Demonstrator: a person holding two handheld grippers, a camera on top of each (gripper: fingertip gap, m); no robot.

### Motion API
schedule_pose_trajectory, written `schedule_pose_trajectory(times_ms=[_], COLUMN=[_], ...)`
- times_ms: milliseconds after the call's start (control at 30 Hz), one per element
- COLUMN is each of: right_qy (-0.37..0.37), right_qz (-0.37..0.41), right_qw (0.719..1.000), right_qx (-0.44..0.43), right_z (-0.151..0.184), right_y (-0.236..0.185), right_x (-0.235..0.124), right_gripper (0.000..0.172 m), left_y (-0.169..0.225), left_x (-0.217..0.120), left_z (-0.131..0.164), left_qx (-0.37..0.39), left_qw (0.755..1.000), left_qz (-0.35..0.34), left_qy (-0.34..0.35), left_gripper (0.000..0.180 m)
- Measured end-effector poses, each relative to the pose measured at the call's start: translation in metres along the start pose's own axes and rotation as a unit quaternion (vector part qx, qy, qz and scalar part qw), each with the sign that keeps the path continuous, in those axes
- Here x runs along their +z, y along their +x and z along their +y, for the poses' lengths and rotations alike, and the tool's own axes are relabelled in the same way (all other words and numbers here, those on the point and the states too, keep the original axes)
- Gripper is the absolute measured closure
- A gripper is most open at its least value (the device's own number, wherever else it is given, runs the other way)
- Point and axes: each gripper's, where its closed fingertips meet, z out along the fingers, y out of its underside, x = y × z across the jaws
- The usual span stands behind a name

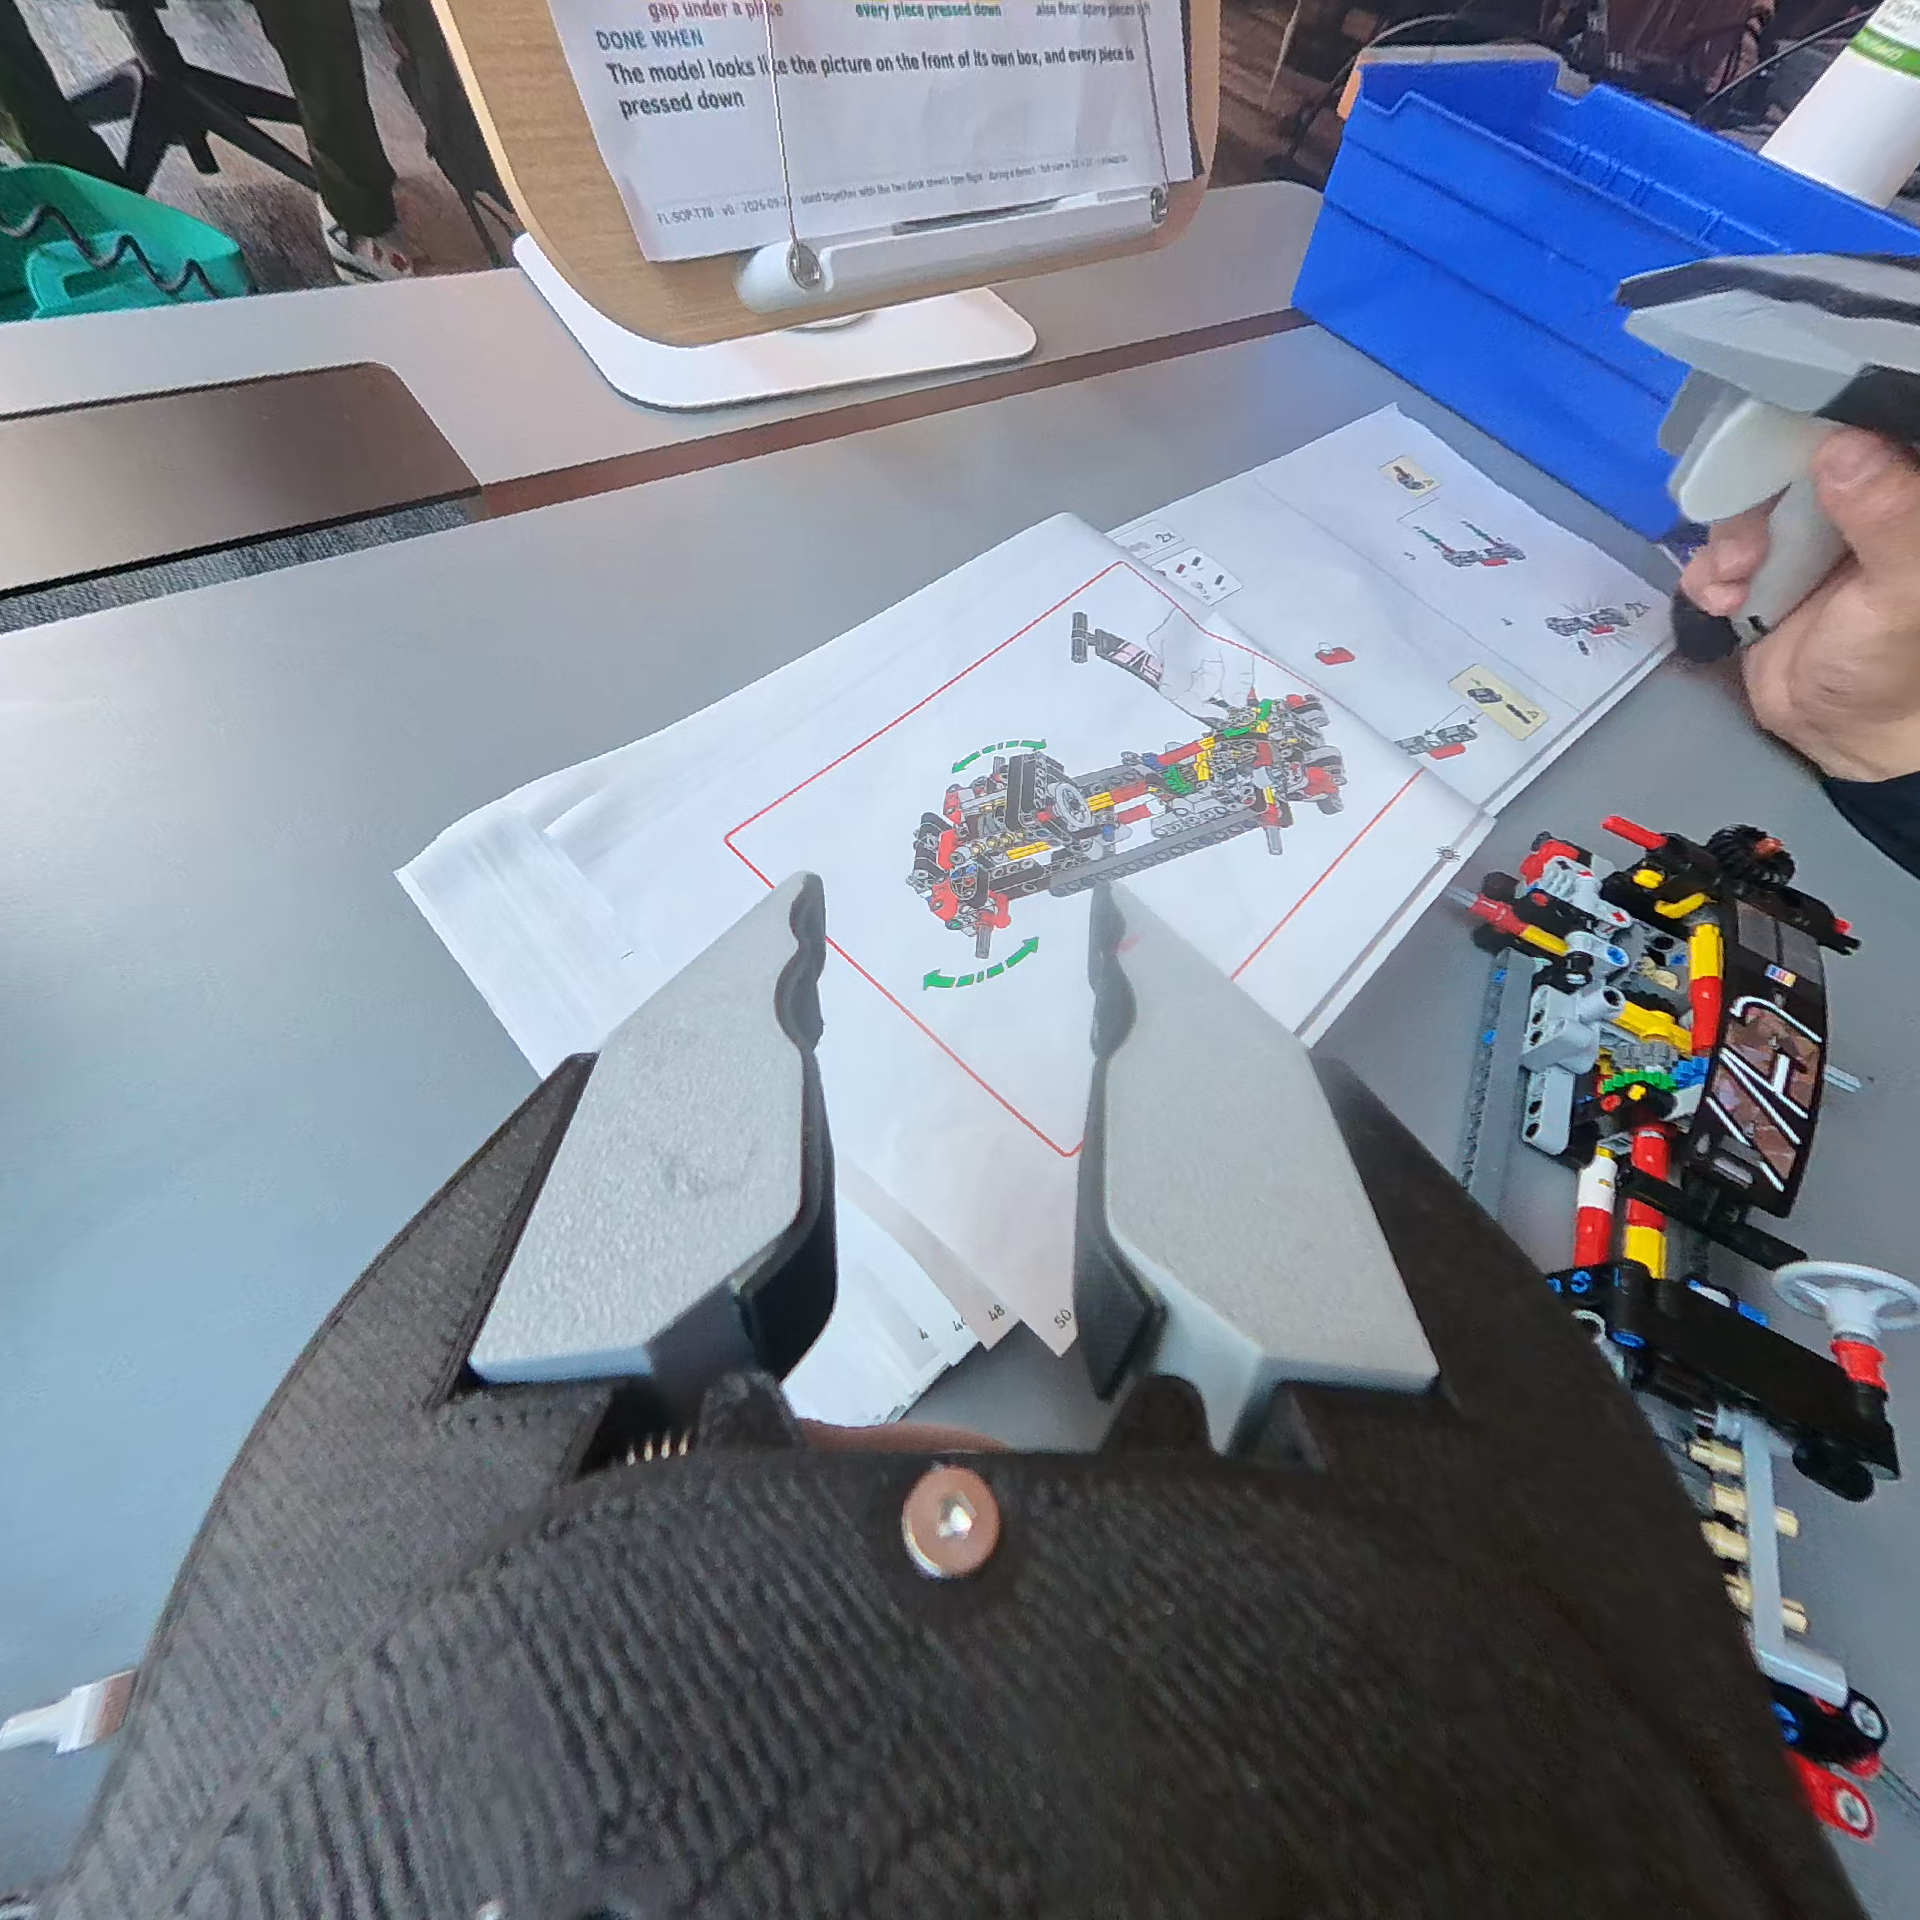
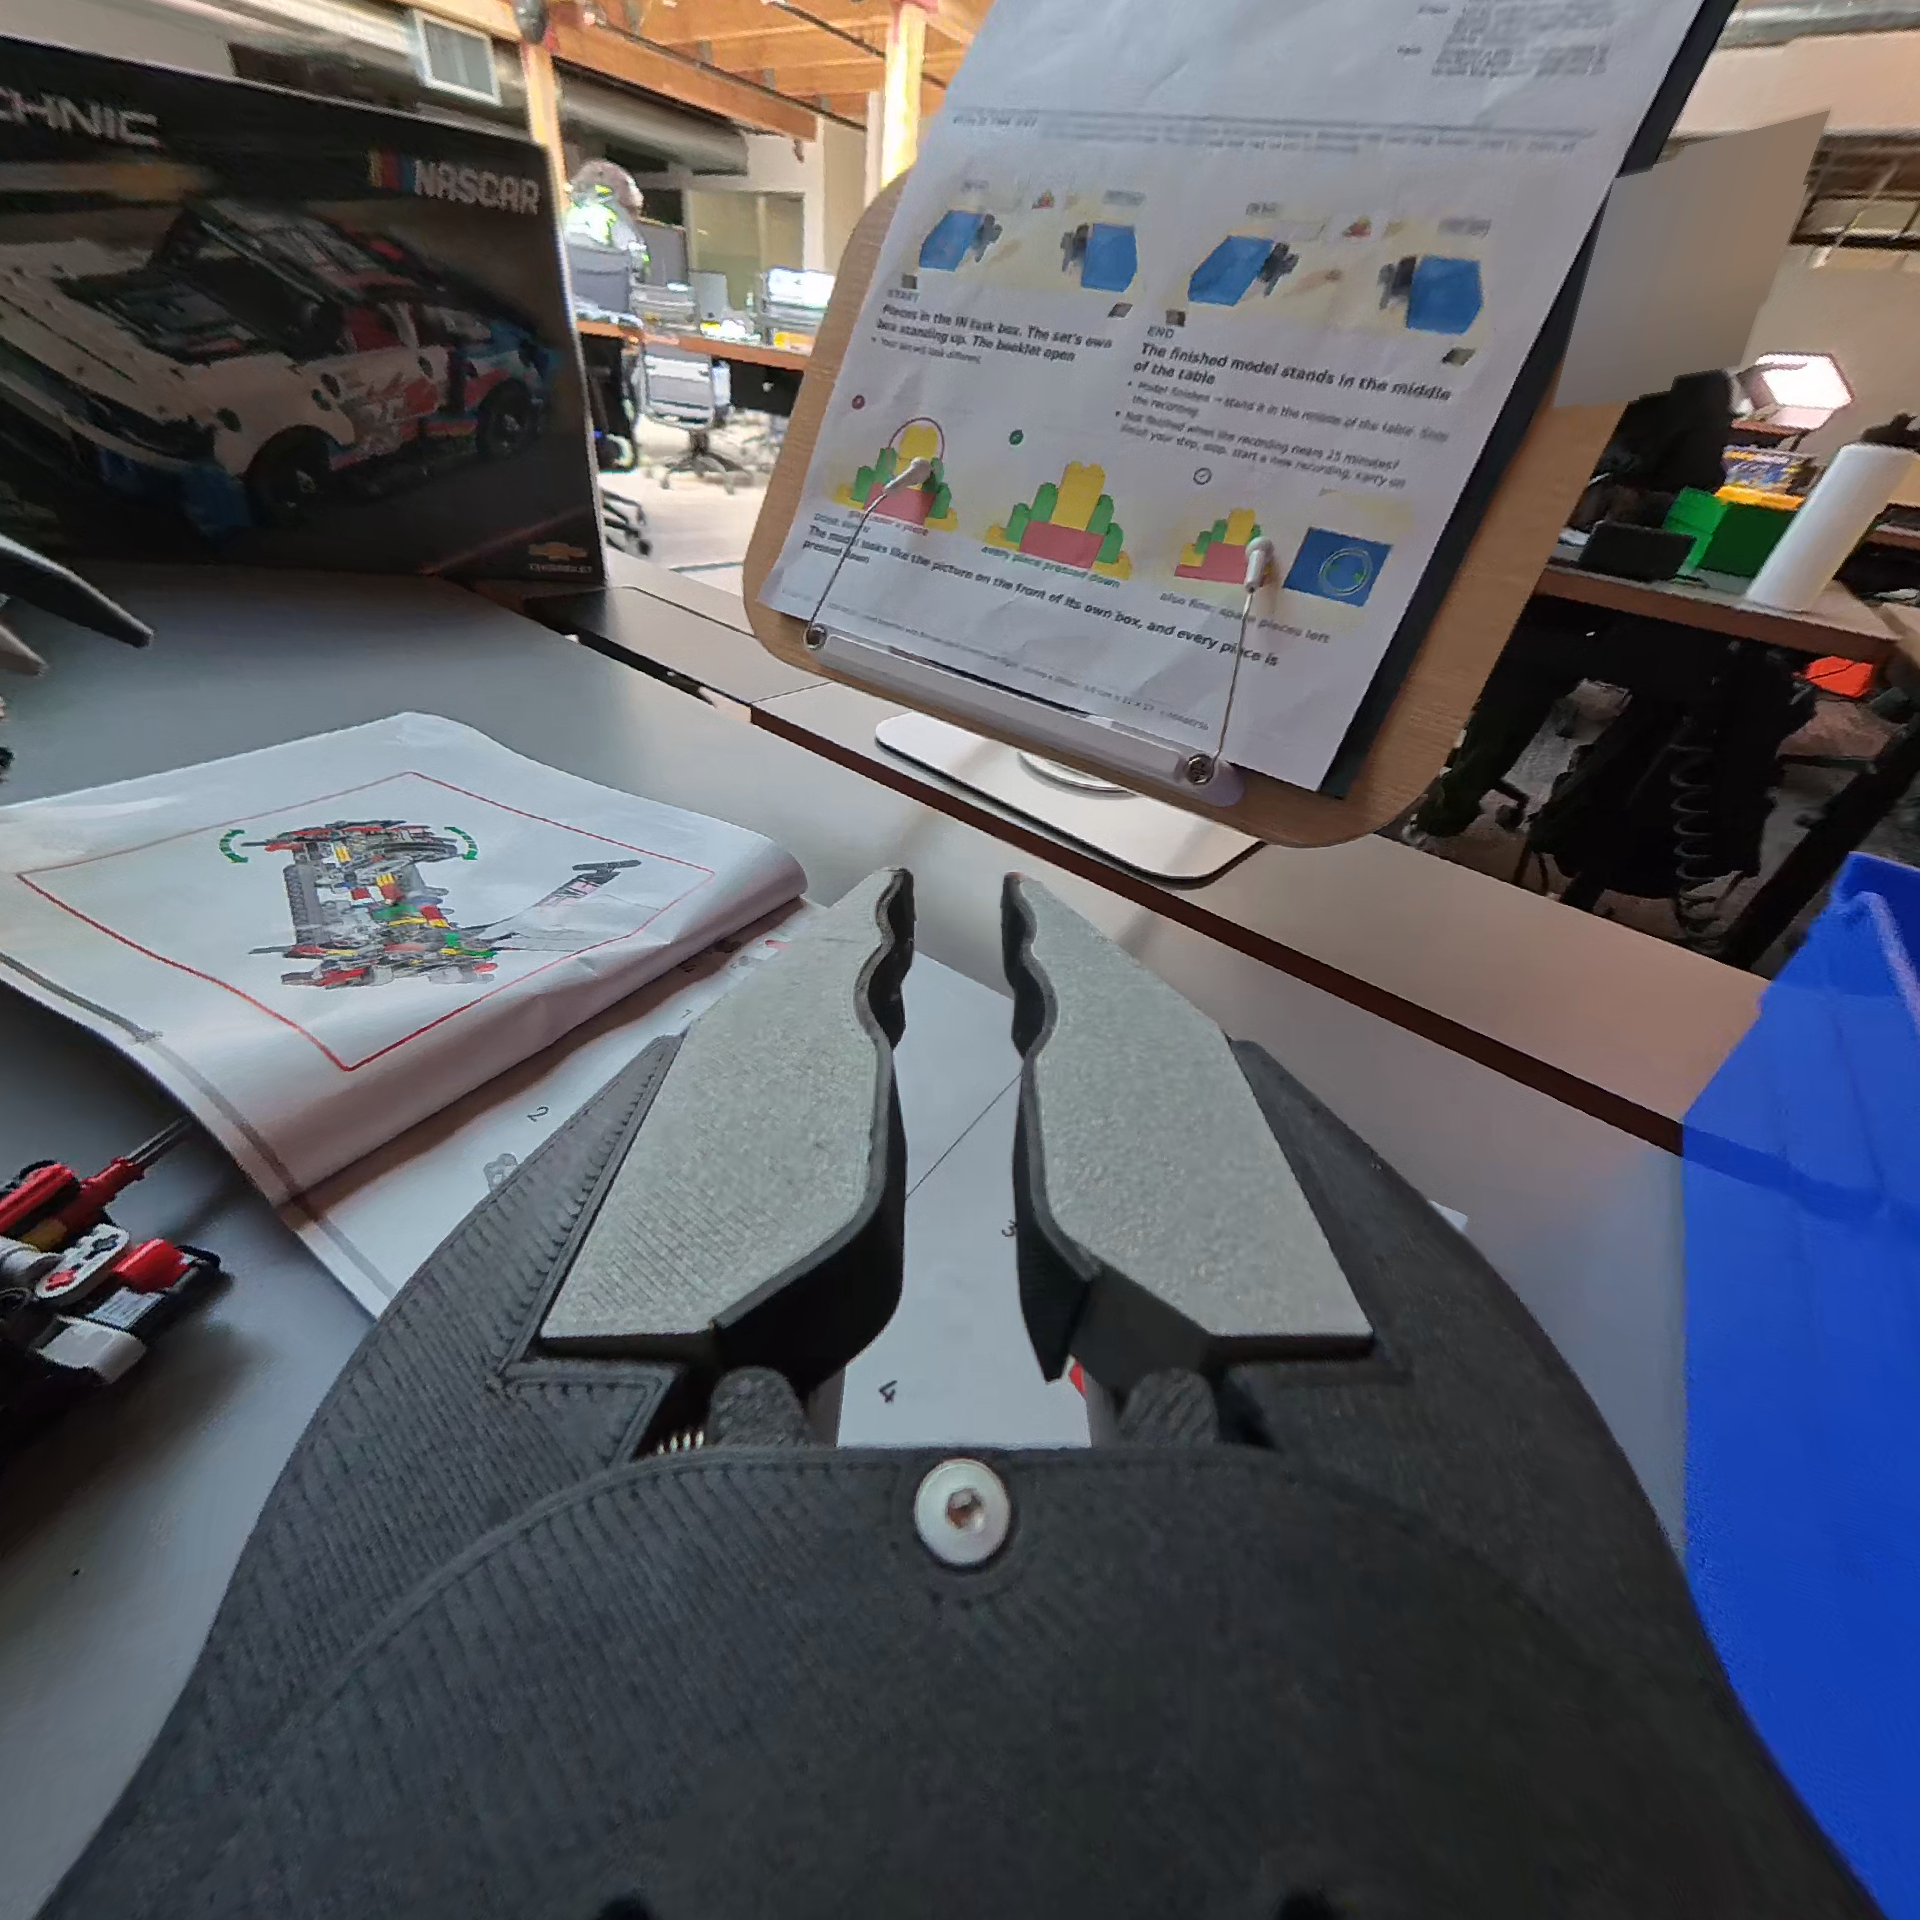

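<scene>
My left gripper is open and empty, hovering over an open instruction booklet that lies on the grey table. A partly built brick car chassis, black, red, yellow and grey, lies to the right of the booklet. My right gripper is open with a narrow gap and nothing between its pads, above the booklet's right-hand page. The booklet's folded pages and an end of the chassis show to its left. The right gripper, held by a hand, also shows in the left wrist view.
A wooden document stand with printed sheets stands at the table's far edge. A blue bin sits at the right. The set's box stands at the back left. A white roll is behind. Some 30 cm of space lies between my two pairs of fingers.
</scene>
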Motion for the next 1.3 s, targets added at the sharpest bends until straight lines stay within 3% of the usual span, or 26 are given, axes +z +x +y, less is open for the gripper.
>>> schedule_pose_trajectory(times_ms=[133, 267, 433, 600, 767, 1300], right_qy=[0.025, 0.011, -0.098, -0.220, -0.292, -0.281], right_qz=[0.010, -0.060, -0.182, -0.257, -0.229, -0.226], right_qw=[0.999, 0.998, 0.978, 0.941, 0.929, 0.933], right_qx=[-0.018, -0.013, -0.005, 0.007, -0.022, -0.017], right_z=[-0.022, -0.035, -0.017, 0.023, 0.061, 0.058], right_y=[-0.034, -0.131, -0.279, -0.372, -0.386, -0.372], right_x=[-0.030, -0.063, -0.084, -0.086, -0.078, -0.079], right_gripper=[0.149, 0.148, 0.146, 0.146, 0.153, 0.155], left_y=[0.000, 0.008, 0.033, 0.038, 0.035, 0.032], left_x=[-0.002, -0.003, -0.003, 0.001, 0.002, 0.005], left_z=[-0.003, -0.004, -0.004, 0.003, 0.008, 0.024], left_qx=[0.006, 0.022, 0.076, 0.103, 0.110, 0.118], left_qw=[1.000, 1.000, 0.996, 0.994, 0.993, 0.989], left_qz=[-0.003, 0.011, 0.046, 0.039, 0.031, 0.038], left_qy=[0.004, 0.004, -0.001, -0.015, -0.031, -0.080], left_gripper=[0.132, 0.132, 0.133, 0.134, 0.134, 0.132])
